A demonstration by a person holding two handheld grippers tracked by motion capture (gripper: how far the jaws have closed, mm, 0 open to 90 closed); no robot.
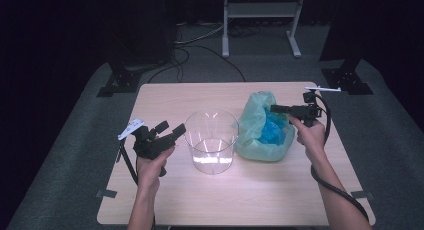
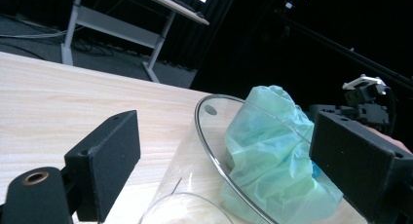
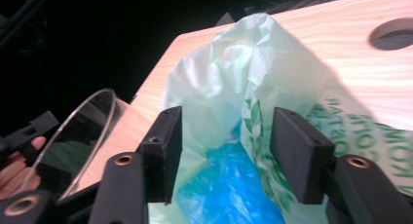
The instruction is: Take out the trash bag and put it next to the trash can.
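Right claw (image 1: 281,109) is released, jaws either side of the bag (image 1: 260,127) mouth; left claw (image 1: 171,130) released beside the cylinder (image 1: 212,140). Bag sits mid-table (image 1: 280,190), touching the cylinder. I judge it light, limp, slippery: pinch gathered film at the top edge

Bag's (image 3: 302,78) green lettering (image 3: 370,131) — unreadable.

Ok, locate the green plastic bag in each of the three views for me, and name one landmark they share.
High view: the green bag lies right of centre on the table, beside the clear container.
Left gripper view: centre right, seen partly through the container's rim.
Right gripper view: centre, between and behind the open jaws.
Shared landmark: the clear container, also at the right gripper view's left.
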